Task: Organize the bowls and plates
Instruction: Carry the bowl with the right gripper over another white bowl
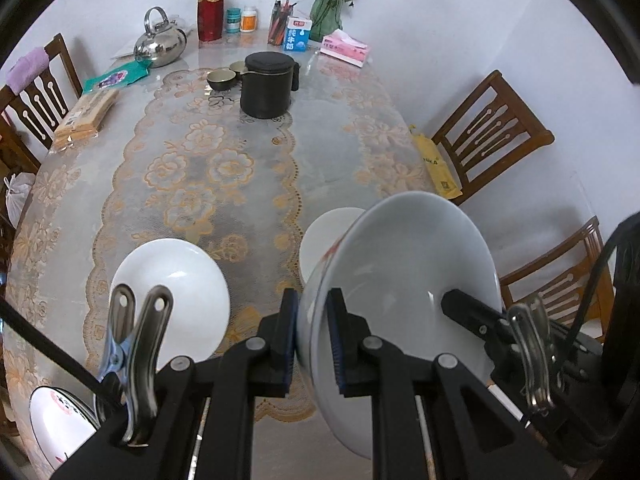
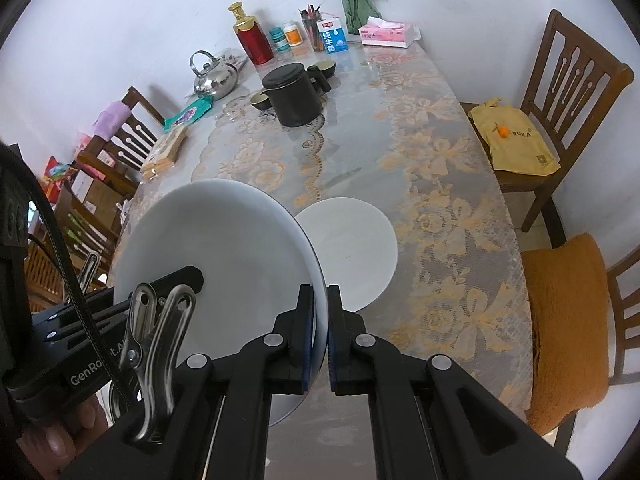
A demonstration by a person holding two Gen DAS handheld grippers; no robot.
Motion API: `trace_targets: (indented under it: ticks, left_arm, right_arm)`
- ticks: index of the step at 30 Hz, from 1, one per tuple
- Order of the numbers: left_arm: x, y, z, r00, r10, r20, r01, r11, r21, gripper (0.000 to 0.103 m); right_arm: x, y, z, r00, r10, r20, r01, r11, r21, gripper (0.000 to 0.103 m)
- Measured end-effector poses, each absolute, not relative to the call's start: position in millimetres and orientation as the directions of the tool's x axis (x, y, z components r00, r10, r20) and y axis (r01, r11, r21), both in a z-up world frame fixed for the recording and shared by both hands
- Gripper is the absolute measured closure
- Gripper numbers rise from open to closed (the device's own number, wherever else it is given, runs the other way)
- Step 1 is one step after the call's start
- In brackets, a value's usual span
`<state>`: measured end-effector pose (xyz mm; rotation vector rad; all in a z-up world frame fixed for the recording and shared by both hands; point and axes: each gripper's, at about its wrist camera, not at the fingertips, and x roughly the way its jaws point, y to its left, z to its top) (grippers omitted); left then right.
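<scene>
A large white deep plate (image 1: 404,264) hangs tilted above the table, held by both grippers at opposite rims. My left gripper (image 1: 313,312) is shut on its left rim, where a red pattern shows on the outside. My right gripper (image 2: 321,312) is shut on the right rim of the same deep plate (image 2: 216,248). Just beyond and below it, a flat white plate (image 2: 356,248) lies on the lace tablecloth; the left wrist view shows this flat plate (image 1: 328,236) partly hidden. A white bowl (image 1: 176,292) sits to the left, and a pink-patterned plate (image 1: 52,420) lies at the near left edge.
A black lidded jug (image 1: 267,84) with small dark cups (image 1: 221,79) stands mid-table. A steel kettle (image 1: 160,44), red bottle (image 1: 210,12), milk carton (image 1: 297,34), tissue box (image 1: 344,48) and vase (image 1: 326,16) line the far end. Wooden chairs (image 2: 576,76) flank the table; one holds a yellow bag (image 2: 516,140).
</scene>
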<state>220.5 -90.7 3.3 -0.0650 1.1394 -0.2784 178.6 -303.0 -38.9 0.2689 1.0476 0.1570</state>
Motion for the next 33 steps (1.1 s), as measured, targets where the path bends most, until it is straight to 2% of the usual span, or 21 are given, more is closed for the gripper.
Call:
trace_targets:
  ticks: [21,33]
  left_arm:
    - [271.8,-122.0,-23.1,0.354,-0.26,-0.898,0.174,0.962,-0.21,0.088]
    - [290.7,-122.8,-62.6,0.292,-0.278,-0.915,0.136,0.959,-0.247,0.088]
  right_arm:
    - [231.3,-335.8,-58.2,0.469,0.237,-0.851,0.03,0.958,0.284,0.096]
    - [251.3,-337.6,-90.2,0.416,0.217,-0.883,0.042,0.965,0.257,0.096]
